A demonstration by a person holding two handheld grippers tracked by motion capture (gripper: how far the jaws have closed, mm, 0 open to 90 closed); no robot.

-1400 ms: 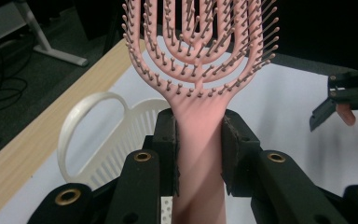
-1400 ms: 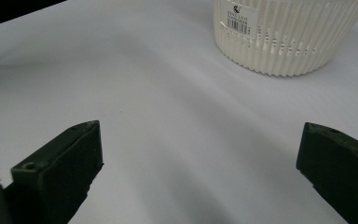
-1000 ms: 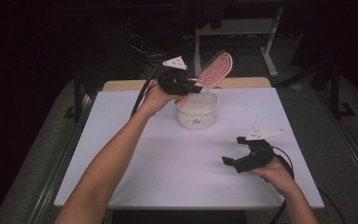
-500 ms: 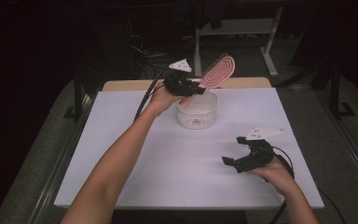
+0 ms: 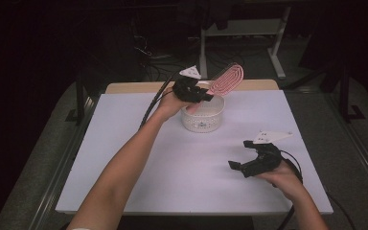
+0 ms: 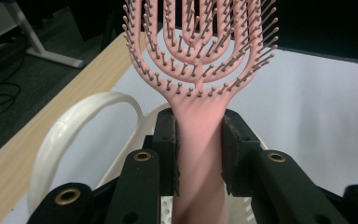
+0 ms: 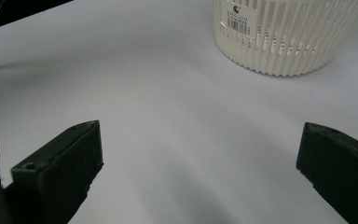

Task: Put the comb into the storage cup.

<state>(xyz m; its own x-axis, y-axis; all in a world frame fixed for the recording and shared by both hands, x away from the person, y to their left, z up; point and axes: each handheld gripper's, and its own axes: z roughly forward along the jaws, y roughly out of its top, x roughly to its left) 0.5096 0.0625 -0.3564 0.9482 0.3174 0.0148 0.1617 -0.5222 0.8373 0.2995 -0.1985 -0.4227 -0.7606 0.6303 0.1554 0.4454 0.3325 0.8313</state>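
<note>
- The left gripper [image 5: 202, 96] squeezes the handle of the pink brush [image 6: 199, 140], just over the white basket [image 5: 202, 115] near the table's [image 5: 124, 143] far edge.
- The right gripper [image 5: 242, 165] rests wide open and holds nothing, near the right edge.
- The long brush could stick out, lean on the rim and tip the light basket over.

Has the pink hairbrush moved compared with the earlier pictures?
Yes. The pink hairbrush, clamped in the left gripper, has sunk a little toward the white basket; its handle end now sits lower at the rim.
</note>
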